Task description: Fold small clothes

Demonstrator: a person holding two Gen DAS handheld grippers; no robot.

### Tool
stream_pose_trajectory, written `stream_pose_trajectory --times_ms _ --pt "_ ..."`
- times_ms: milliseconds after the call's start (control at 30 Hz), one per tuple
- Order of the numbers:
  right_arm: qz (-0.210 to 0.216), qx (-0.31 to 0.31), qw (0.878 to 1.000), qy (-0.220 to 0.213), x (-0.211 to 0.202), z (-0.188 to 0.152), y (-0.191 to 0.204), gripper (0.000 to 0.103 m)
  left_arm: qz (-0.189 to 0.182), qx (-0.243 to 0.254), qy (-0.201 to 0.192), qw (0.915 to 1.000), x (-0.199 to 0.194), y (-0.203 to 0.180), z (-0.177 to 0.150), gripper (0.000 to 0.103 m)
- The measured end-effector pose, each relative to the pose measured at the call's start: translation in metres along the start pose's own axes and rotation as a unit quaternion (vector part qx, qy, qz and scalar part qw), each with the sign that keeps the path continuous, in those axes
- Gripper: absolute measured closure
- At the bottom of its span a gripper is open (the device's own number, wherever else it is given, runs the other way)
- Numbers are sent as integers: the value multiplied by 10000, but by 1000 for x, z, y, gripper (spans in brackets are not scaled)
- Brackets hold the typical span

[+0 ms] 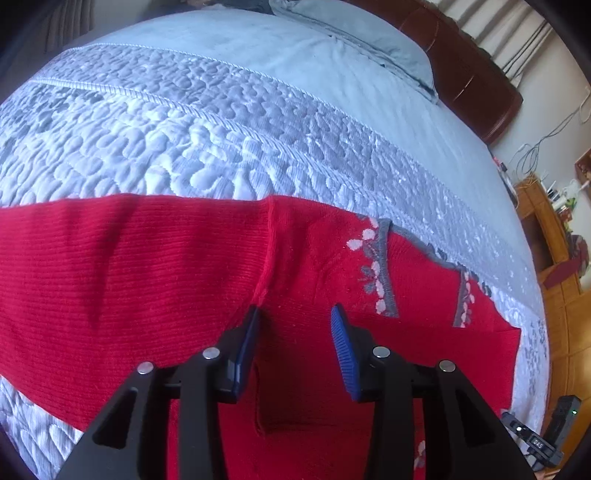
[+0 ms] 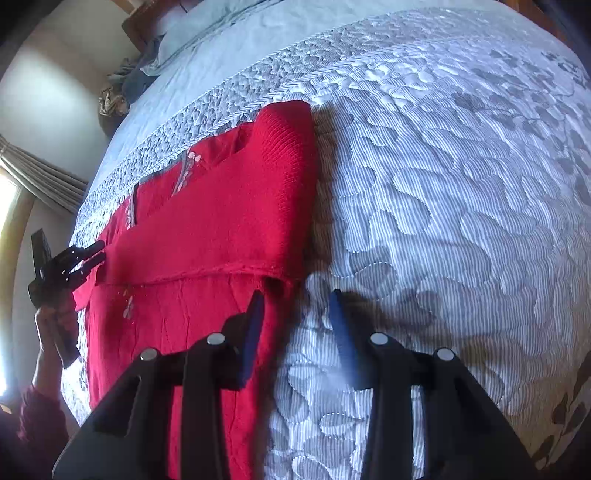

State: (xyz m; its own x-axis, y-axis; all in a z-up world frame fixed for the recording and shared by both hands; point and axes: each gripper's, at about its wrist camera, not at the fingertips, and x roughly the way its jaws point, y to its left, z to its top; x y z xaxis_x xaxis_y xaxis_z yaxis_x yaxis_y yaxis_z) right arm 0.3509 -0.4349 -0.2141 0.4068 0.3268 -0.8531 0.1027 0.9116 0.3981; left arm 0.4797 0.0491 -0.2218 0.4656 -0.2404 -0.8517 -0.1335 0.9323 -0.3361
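Note:
A red knit sweater (image 1: 147,266) with grey trim and pink flowers (image 1: 376,273) lies flat on the quilted bedspread (image 1: 166,140), a sleeve folded across its body. My left gripper (image 1: 295,314) hovers over the sweater's middle, jaws apart, nothing pinched between its blue pads (image 1: 343,350). In the right wrist view the same sweater (image 2: 229,221) fills the left half. My right gripper (image 2: 296,295) is open and straddles the sweater's right edge, one finger over red knit, the other over the bedspread (image 2: 443,221). A hand (image 2: 51,325) holds the left gripper (image 2: 96,254) at the sweater's far left edge.
A blue pillow (image 1: 362,33) and brown headboard (image 1: 476,85) are at the bed's far end. Wooden furniture (image 1: 554,229) and a black device (image 1: 535,439) stand beside the bed. Bundled clothes (image 2: 122,85) sit near the pillow, a curtain (image 2: 37,173) hangs left.

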Motion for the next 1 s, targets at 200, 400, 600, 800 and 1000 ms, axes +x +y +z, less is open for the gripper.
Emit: stream_pose_trajectory --times_ms 200,400,600,800,1000 --pt "-10 -40 10000 -30 5 0 3 63 374 272 -195 9987 -3 -7 5 60" --pt "20 -11 10000 -70 9 2 2 63 404 415 131 9982 12 -11 7 60" --pt "-19 -68 9999 -110 10 3 4 63 470 456 68 9978 14 -18 7 96" --pt "33 -54 9999 -125 10 2 2 63 362 727 -940 9923 -22 -33 11 97" --pt "-132 -162 9997 -98 9 2 8 63 1053 1023 -395 9884 18 -22 6 92"
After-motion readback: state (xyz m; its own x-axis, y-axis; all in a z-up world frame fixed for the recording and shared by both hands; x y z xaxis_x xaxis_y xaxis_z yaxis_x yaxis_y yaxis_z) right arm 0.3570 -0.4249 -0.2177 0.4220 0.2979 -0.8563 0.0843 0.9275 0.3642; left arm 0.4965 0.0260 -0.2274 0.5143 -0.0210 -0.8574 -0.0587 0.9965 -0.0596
